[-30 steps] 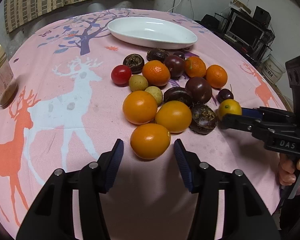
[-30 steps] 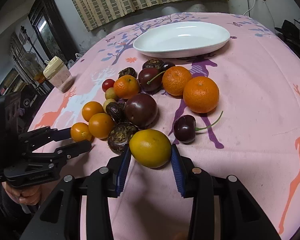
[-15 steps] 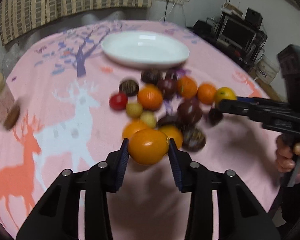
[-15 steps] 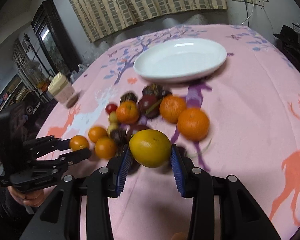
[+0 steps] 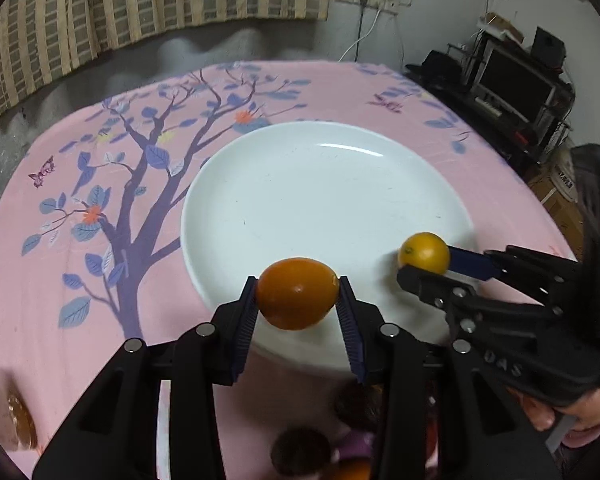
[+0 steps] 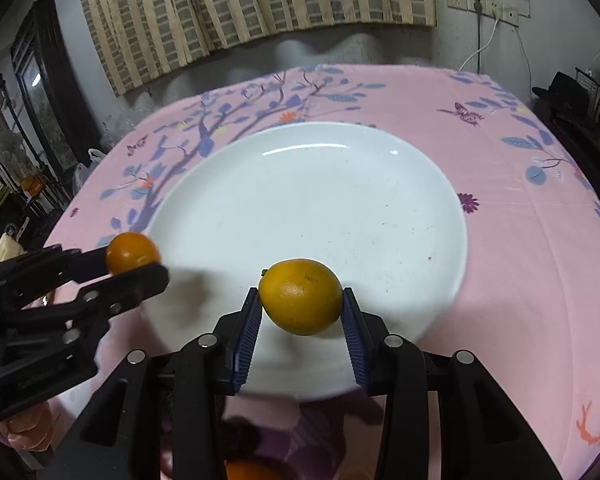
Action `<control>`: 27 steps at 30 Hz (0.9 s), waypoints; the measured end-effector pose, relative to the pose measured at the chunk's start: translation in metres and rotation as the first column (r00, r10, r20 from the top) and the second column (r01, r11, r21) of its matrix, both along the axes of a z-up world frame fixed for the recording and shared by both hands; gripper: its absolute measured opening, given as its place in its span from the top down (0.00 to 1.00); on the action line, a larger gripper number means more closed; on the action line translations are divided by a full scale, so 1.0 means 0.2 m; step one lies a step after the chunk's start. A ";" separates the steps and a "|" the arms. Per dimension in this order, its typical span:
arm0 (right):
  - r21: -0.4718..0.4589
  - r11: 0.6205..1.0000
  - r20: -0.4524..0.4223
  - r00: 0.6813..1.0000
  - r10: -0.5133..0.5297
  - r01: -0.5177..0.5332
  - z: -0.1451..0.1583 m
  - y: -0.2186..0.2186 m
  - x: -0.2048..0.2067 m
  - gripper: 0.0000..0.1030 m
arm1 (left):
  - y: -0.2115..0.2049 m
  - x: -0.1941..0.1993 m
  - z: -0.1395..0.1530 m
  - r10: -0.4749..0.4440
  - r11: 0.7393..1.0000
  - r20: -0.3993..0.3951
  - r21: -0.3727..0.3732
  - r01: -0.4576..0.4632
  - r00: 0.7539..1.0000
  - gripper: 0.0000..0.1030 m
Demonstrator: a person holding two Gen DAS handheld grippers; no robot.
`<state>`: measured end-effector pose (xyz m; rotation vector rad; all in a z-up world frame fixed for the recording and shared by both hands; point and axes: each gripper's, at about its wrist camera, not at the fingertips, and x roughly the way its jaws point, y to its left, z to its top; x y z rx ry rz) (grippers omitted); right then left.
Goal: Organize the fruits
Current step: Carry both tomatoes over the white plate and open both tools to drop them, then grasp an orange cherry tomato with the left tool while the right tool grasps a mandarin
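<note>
My left gripper (image 5: 297,300) is shut on an orange fruit (image 5: 296,293) and holds it above the near rim of the empty white plate (image 5: 320,200). My right gripper (image 6: 301,305) is shut on a yellow-orange fruit (image 6: 300,296) above the plate's (image 6: 300,208) near edge. Each gripper also shows in the other's view, the right gripper (image 5: 424,258) with its yellow fruit (image 5: 423,252) at the plate's right side, the left gripper (image 6: 136,260) with its orange fruit (image 6: 132,252) at the plate's left side.
The pink tablecloth (image 5: 80,280) with a purple tree print covers the round table. Dark and orange fruits (image 5: 300,456) lie blurred under my grippers at the near edge. A jar (image 5: 16,420) stands at the far left. Shelves with electronics (image 5: 516,88) stand at the right.
Both grippers closed on their fruits, lifted them off the table and carried them forward over the fruit pile to the plate's near edge.
</note>
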<state>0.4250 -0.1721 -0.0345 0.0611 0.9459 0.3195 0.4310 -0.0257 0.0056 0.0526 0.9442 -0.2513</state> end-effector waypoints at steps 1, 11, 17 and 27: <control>-0.002 1.000 -0.009 1.000 0.012 -0.012 -0.01 0.00 0.01 0.60 | -0.01 0.03 -0.02 -0.005 1.000 -0.016 0.005 0.005 1.000 0.63; 0.026 0.999 0.086 0.995 0.039 -0.041 0.20 -0.09 -0.25 0.42 | 0.08 -0.17 0.06 0.053 0.998 0.029 -0.014 -0.053 0.998 0.19; -0.006 0.997 0.111 0.991 0.077 -0.076 0.19 -0.16 -0.56 0.37 | 0.18 -0.60 0.09 0.077 0.997 0.105 -0.024 -0.075 0.992 0.14; -0.054 0.993 0.039 0.993 0.109 -0.107 0.01 -0.18 -0.75 0.37 | 0.30 -0.88 -0.02 0.159 0.987 0.095 -0.048 -0.155 0.983 0.13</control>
